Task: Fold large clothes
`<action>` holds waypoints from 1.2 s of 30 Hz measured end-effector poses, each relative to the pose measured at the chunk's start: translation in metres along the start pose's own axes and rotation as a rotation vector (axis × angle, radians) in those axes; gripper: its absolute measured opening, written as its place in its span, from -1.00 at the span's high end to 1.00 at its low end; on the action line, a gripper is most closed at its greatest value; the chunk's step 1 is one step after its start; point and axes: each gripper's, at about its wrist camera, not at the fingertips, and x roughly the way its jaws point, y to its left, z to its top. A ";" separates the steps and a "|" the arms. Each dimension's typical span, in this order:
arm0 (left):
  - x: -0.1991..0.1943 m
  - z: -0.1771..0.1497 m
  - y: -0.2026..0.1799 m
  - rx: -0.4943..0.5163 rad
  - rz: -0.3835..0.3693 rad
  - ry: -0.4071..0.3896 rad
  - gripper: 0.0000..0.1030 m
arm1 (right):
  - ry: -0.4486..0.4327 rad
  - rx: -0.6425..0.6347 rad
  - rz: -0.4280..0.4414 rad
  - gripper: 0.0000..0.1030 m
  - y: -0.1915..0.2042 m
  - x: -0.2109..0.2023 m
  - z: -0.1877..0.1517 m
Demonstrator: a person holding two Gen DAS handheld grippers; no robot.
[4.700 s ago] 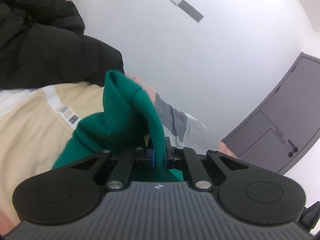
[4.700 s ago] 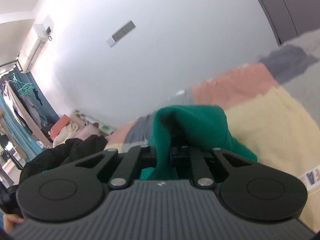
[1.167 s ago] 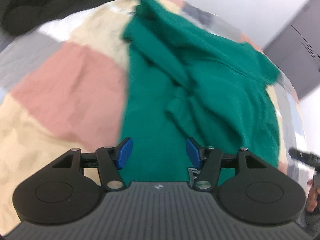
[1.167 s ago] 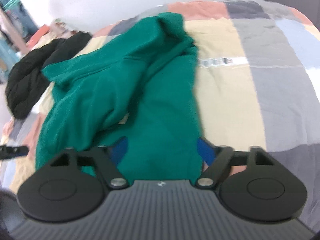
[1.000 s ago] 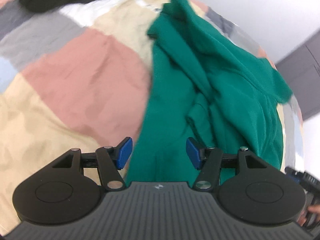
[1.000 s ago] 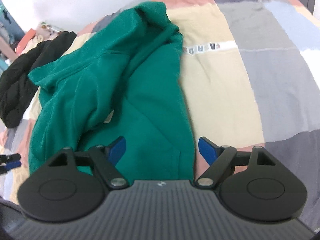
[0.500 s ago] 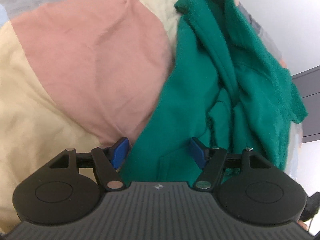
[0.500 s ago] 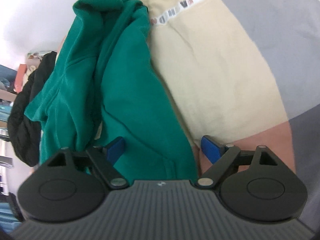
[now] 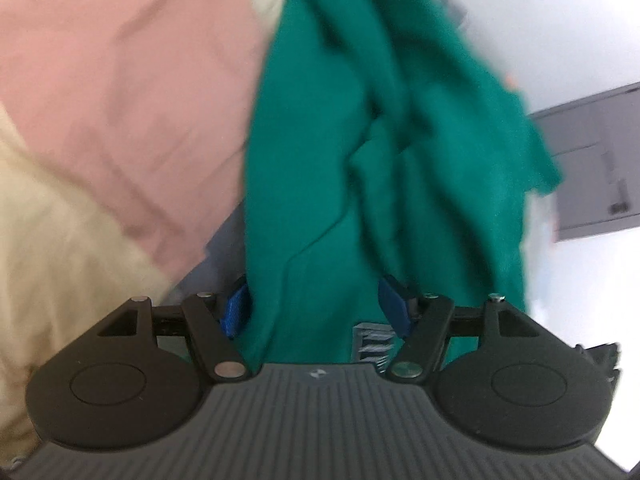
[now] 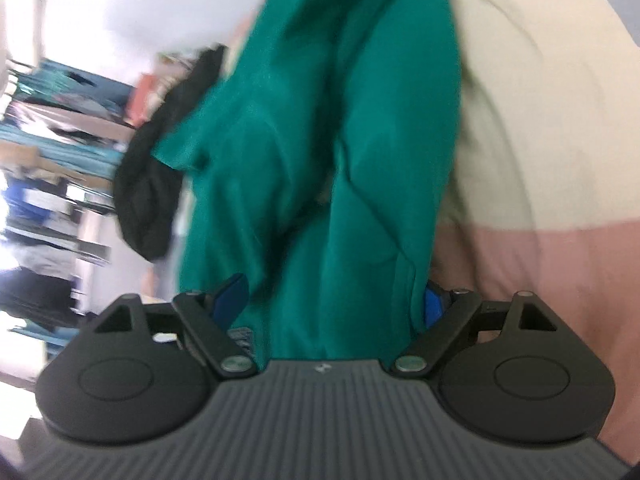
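Compared with the earlier frames, both tools are seen lower and closer to the bed, with the green garment now running between their blue pads instead of lying ahead of them.

Left wrist view: the left tool [image 9: 316,306] is held with its jaws apart, straddling the near edge of the green garment [image 9: 360,160]; whether the pads touch the cloth cannot be told. The garment is soft, fleecy and rumpled into long folds, spread on a patchwork bedcover [image 9: 120,100] of pink and cream panels. A grey door [image 9: 592,168] is visible beyond.

Right wrist view: the right tool [image 10: 334,300] is likewise spread wide around the opposite edge, probably so both sides can be pinched for folding. A black jacket [image 10: 152,184] lies crumpled further along the bed.
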 end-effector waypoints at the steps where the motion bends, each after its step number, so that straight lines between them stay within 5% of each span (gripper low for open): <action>1: 0.004 -0.001 -0.002 0.015 0.031 0.016 -0.40 | 0.020 0.018 -0.046 -0.68 -0.001 0.004 -0.001; 6: 0.006 -0.010 -0.018 0.095 0.057 0.030 -0.42 | 0.035 0.013 -0.214 -0.67 0.003 0.017 -0.008; 9: -0.003 -0.012 -0.015 0.097 -0.022 0.024 -0.42 | 0.049 -0.003 -0.182 -0.67 0.009 0.016 -0.008; 12: -0.006 -0.016 -0.020 0.117 -0.036 0.017 -0.42 | 0.048 -0.027 -0.029 -0.67 0.014 0.010 -0.007; 19: 0.009 -0.025 -0.029 0.206 0.087 0.031 -0.44 | 0.101 -0.045 -0.187 -0.58 0.022 0.041 -0.003; 20: 0.010 -0.026 -0.032 0.214 0.084 0.024 -0.42 | 0.095 -0.076 -0.191 -0.36 0.027 0.042 -0.003; 21: 0.007 -0.027 -0.032 0.212 0.078 0.016 -0.41 | 0.090 -0.098 -0.181 -0.12 0.031 0.040 -0.004; 23: -0.002 -0.028 -0.028 0.192 0.067 -0.005 -0.05 | 0.071 -0.103 -0.119 0.21 0.034 0.034 -0.005; 26: -0.017 -0.032 -0.022 0.157 0.007 -0.036 0.52 | 0.012 -0.115 -0.039 0.45 0.039 0.018 -0.010; 29: -0.038 -0.034 -0.020 0.143 -0.073 -0.090 0.71 | -0.035 -0.137 0.015 0.54 0.047 0.007 -0.014; 36: -0.083 -0.033 -0.009 0.027 -0.226 -0.188 0.80 | -0.168 -0.074 0.258 0.61 0.038 -0.032 -0.018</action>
